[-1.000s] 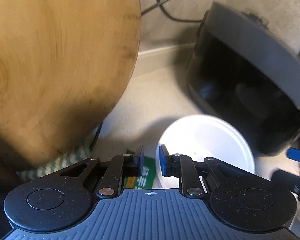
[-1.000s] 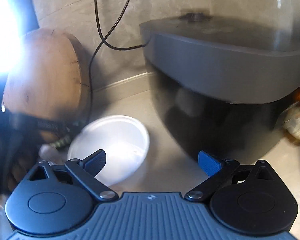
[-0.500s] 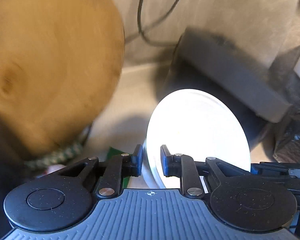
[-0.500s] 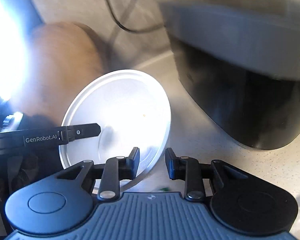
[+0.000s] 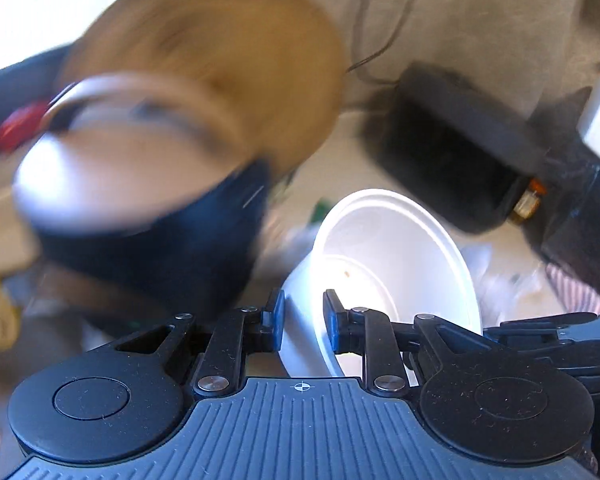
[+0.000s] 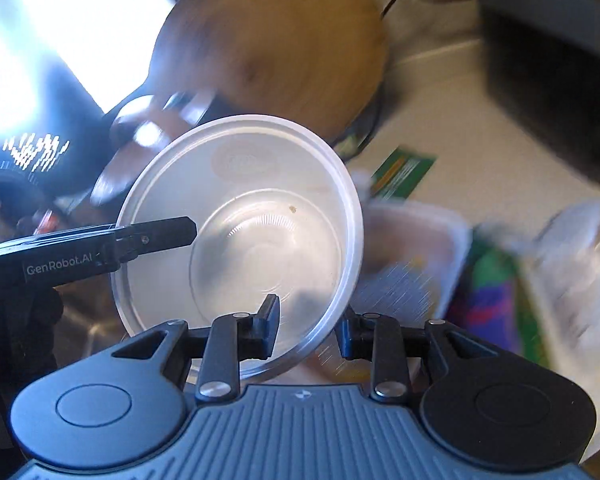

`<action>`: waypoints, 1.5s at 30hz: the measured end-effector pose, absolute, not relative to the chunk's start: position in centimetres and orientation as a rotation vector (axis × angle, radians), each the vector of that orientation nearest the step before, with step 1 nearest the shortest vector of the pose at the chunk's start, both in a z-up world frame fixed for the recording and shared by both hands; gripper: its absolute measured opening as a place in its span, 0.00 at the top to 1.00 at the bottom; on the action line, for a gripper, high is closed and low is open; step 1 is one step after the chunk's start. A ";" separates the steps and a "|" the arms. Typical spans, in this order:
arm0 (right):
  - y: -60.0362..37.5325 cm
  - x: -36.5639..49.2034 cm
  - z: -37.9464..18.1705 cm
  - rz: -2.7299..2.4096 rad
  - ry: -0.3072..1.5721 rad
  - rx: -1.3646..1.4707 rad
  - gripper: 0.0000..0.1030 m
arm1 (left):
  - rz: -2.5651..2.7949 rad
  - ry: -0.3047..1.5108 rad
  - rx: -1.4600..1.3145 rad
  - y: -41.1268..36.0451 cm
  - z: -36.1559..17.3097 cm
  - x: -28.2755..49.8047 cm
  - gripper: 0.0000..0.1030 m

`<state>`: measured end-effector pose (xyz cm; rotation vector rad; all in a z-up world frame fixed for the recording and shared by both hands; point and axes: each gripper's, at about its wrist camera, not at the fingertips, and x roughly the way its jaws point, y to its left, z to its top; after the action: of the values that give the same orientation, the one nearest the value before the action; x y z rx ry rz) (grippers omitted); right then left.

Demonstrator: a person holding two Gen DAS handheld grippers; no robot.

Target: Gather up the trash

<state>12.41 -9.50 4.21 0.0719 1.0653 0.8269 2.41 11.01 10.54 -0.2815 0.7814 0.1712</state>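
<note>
1 white bowl (image 5: 396, 264) is gripped at its rim by both grippers' fingers, left (image 5: 303, 322) and right (image 6: 306, 326).

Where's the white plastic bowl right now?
The white plastic bowl is off the counter, tilted, its rim between the fingers of both the right gripper and the left gripper, in front of the round wooden board.

a pale counter (image 6: 452, 120) carries a green packet (image 6: 403, 173) and a dark appliance (image 6: 556, 92).

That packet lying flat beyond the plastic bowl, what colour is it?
Green with pale print: the packet shows best from the right wrist.
</note>
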 end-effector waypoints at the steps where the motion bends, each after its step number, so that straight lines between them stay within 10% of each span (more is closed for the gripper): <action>1: -8.8 11.0 3.5 0.850 1.088 0.065 0.70 | 0.189 0.791 -0.295 11.6 9.9 0.7 0.77; 9: -6.4 6.4 -0.9 0.897 1.224 0.038 0.69 | 0.238 0.904 -0.469 15.4 4.1 -4.4 0.80; 14: -8.6 8.0 2.7 0.861 1.086 0.089 0.38 | 0.261 0.891 -0.474 14.8 2.6 -4.3 0.84; 30: -14.8 13.9 2.0 0.615 0.917 0.204 0.38 | 0.207 0.846 -0.526 10.8 2.1 -2.0 0.84; 45: -19.8 13.0 1.4 0.257 0.689 -0.214 0.14 | 0.201 0.910 -0.346 9.0 0.1 -2.4 0.82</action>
<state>13.04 -19.85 1.40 -0.2136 0.6892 0.2574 -2.44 9.00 0.14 -0.3459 0.9095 0.2013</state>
